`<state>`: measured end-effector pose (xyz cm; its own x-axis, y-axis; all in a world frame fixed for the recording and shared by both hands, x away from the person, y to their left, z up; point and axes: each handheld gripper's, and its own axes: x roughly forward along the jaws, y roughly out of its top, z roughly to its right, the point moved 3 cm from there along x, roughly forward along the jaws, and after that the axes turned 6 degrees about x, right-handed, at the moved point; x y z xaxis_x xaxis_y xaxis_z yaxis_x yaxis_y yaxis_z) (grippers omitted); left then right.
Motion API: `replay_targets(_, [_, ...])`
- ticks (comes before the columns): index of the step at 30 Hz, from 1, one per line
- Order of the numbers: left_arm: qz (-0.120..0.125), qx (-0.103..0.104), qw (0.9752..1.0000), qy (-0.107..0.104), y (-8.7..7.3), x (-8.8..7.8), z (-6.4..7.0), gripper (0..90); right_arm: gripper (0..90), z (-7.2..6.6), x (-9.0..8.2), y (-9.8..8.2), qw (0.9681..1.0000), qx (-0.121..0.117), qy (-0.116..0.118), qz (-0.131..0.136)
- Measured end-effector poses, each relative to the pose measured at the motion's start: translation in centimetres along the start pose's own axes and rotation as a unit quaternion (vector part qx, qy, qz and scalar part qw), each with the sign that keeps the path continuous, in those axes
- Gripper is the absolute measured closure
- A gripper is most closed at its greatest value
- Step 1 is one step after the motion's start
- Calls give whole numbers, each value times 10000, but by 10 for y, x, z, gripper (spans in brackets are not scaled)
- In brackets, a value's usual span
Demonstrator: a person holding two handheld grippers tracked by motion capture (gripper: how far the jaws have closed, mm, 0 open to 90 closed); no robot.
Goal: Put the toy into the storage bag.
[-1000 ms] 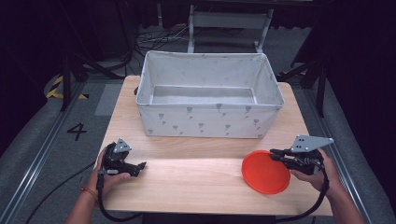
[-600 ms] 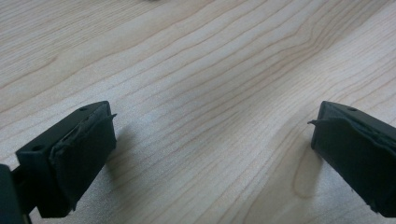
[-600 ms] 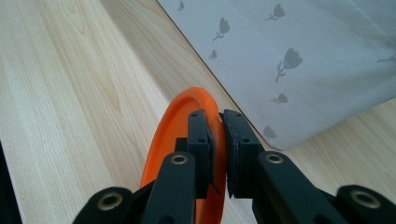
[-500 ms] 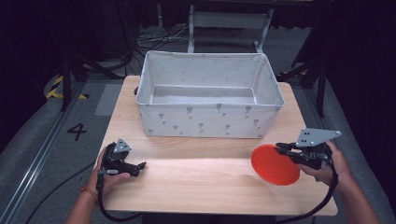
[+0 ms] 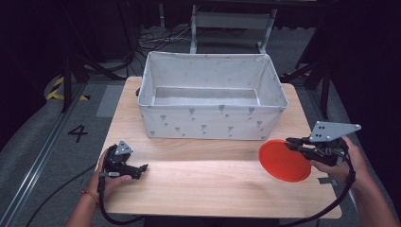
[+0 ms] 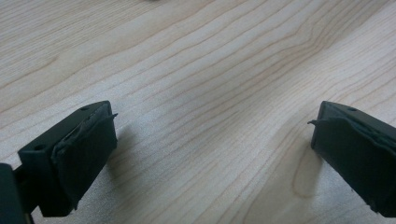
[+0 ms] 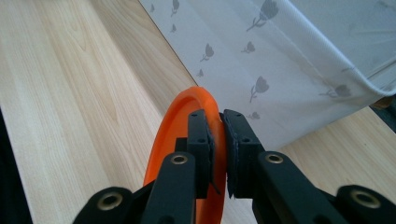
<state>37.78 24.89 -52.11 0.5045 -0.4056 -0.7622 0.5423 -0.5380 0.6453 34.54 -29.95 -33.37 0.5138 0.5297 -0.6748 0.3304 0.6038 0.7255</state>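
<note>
Orange plate (image 5: 283, 161) pinched on edge, raised, by right tongs (image 5: 289, 143); left tongs (image 5: 143, 167) spread, resting on table (image 5: 208, 184).

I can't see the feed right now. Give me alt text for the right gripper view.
The right gripper is shut on the rim of an orange plate, held on edge above the wooden table. Just beyond stands the wall of a grey fabric bin printed with small flowers.

Tabletop (image 5: 208, 184) is pale wood with visible grain, matt finish. Storage bin (image 5: 213, 125) is soft grey-white cloth printed with small grey flowers; orange plate (image 5: 283, 161) looks like smooth plastic, slight sheen. Right hand-held gripper (image 7: 218, 140) has matt black jaws, brass-coloured metal screws and a grey metal plate on top.
</note>
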Motion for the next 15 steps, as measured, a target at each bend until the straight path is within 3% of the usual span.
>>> replay_targets(15, [13, 9, 10000, 10, 0, 0, 0, 5, 824, 9, -31, 33, 9997, -181, -47, 164])
